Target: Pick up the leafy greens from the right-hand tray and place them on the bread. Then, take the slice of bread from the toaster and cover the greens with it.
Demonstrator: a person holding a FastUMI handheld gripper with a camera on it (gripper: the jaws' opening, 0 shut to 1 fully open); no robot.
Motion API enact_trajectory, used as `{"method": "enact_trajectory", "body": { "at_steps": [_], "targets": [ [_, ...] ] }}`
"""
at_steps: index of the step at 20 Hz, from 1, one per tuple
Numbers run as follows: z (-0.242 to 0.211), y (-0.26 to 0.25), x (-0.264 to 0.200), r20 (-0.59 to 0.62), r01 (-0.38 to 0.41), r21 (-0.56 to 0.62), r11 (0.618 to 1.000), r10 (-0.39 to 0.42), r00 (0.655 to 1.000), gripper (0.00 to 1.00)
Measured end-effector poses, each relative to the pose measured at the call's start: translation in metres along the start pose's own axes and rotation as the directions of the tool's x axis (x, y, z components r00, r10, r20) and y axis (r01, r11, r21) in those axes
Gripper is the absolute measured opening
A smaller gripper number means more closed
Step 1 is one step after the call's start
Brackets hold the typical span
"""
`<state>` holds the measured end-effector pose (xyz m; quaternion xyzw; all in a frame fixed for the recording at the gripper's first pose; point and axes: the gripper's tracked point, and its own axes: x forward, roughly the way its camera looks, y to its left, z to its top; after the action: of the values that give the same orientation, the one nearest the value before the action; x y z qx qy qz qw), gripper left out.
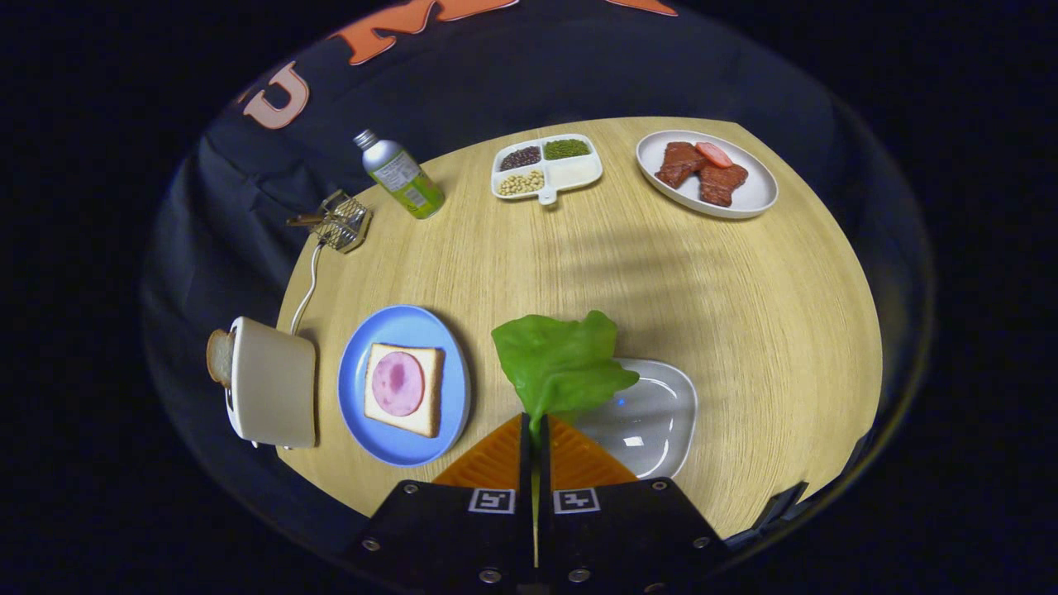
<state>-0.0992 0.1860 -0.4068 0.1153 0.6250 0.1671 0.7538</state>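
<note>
- Toaster [273,384]: we log it at the counter's [744,281] left rim, with a bread slice [219,357] standing out of it, untouched.
- Blue plate [405,384]: just right of the toaster; it carries the open bread [405,390] topped by a round of ham [397,383]. This is where the greens must land.
- Leafy greens [562,364]: we see the leaf held by its stem, raised above the counter, its blade spread just ahead of the fingers and overlapping the clear tray [653,421] beyond.
- Claw [535,438]: fingers pressed together on the stem, gripping it firmly.
- Step in hand, as we judge it: carry the leaf leftward, keep it high enough to clear the plate rim, centre the blade over the ham, lower, then part the fingers.
- Pose: the claw looks down at a slant from the near edge, fingers stood side by side, sitting between plate and tray.
- Far side: bottle [401,175], divided dish [547,168], meat plate [707,173].
</note>
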Motion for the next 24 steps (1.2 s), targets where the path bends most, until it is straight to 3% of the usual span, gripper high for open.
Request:
{"method": "enact_trajectory", "body": {
  "at_steps": [12, 24],
  "targets": [
    [0.002, 0.096, 0.016, -0.051, -0.106, -0.178, 0.978, 0.099, 0.994, 0.03],
    [-0.016, 0.173, 0.055, -0.138, -0.194, -0.232, 0.953, 0.166, 0.977, 0.03]
  ]
}}
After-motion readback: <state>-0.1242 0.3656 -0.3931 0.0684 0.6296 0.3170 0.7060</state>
